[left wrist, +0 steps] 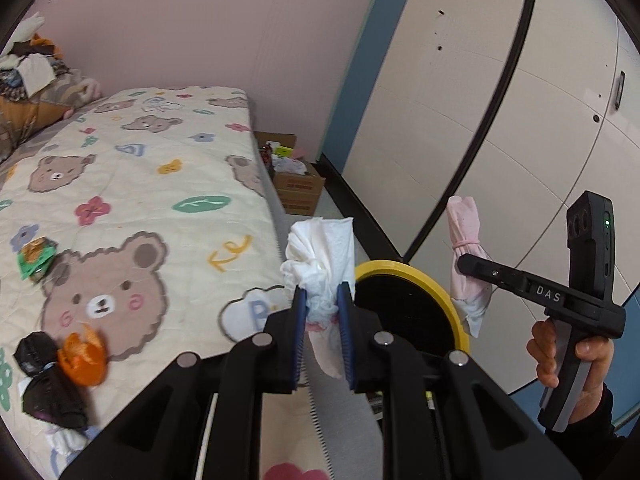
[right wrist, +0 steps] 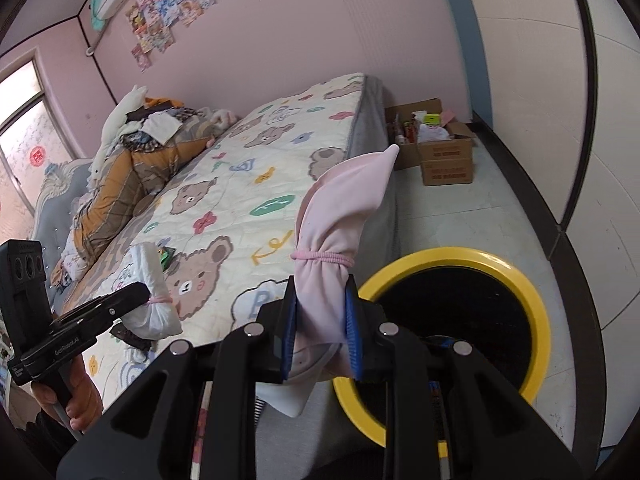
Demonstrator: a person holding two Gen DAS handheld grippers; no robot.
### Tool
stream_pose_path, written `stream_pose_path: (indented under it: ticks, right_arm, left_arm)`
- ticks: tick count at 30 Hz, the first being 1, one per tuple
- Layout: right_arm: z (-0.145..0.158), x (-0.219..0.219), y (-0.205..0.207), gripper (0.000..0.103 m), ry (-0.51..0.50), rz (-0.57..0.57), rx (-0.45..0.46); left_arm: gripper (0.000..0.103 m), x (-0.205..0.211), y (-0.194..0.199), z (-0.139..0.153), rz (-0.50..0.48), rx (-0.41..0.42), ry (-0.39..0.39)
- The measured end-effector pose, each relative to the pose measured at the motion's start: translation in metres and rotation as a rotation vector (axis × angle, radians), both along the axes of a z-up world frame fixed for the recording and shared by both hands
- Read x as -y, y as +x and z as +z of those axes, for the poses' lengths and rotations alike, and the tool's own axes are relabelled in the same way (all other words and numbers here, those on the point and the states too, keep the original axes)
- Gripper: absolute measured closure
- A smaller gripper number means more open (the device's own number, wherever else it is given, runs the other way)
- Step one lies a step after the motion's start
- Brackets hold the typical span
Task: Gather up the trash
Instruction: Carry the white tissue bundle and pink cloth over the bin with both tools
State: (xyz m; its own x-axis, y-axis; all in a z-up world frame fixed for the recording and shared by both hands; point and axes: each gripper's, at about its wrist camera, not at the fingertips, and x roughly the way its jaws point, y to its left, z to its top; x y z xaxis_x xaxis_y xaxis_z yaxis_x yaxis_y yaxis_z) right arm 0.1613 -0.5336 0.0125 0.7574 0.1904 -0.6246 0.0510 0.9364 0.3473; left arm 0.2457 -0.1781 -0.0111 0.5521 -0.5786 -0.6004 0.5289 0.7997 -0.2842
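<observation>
My left gripper [left wrist: 322,300] is shut on a crumpled white tissue bundle [left wrist: 320,256], held just left of the yellow-rimmed black trash bin [left wrist: 416,280] beside the bed. My right gripper [right wrist: 320,308] is shut on a pink cloth bundle [right wrist: 340,216] tied with a pink band, held at the left edge of the bin [right wrist: 460,336]. The right gripper with the pink bundle [left wrist: 466,256] also shows in the left wrist view. On the bed lie an orange peel [left wrist: 82,356], a black bag [left wrist: 44,384] and a green wrapper [left wrist: 36,258].
The bed with a bear-print quilt [left wrist: 152,184] fills the left. A pile of clothes [right wrist: 140,140] lies at its head. An open cardboard box [right wrist: 440,140] of items stands on the floor by the wall. White wardrobe doors [left wrist: 500,120] run along the right.
</observation>
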Motion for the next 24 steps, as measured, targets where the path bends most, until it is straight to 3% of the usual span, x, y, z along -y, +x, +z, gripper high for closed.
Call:
stream_pose_path:
  ticks: [10,24]
  right_arm:
    - [-0.023,0.047,-0.010,0.082,0.026,-0.089,-0.036]
    - [-0.062,0.087,0.004,0.082,0.062,-0.165,-0.110]
  left_arm:
    - [0.088,0.072,0.009,-0.021,-0.095,-0.039,0.020]
    - [0.088,0.132,0.017,-0.062,-0.153,-0.114,0.057]
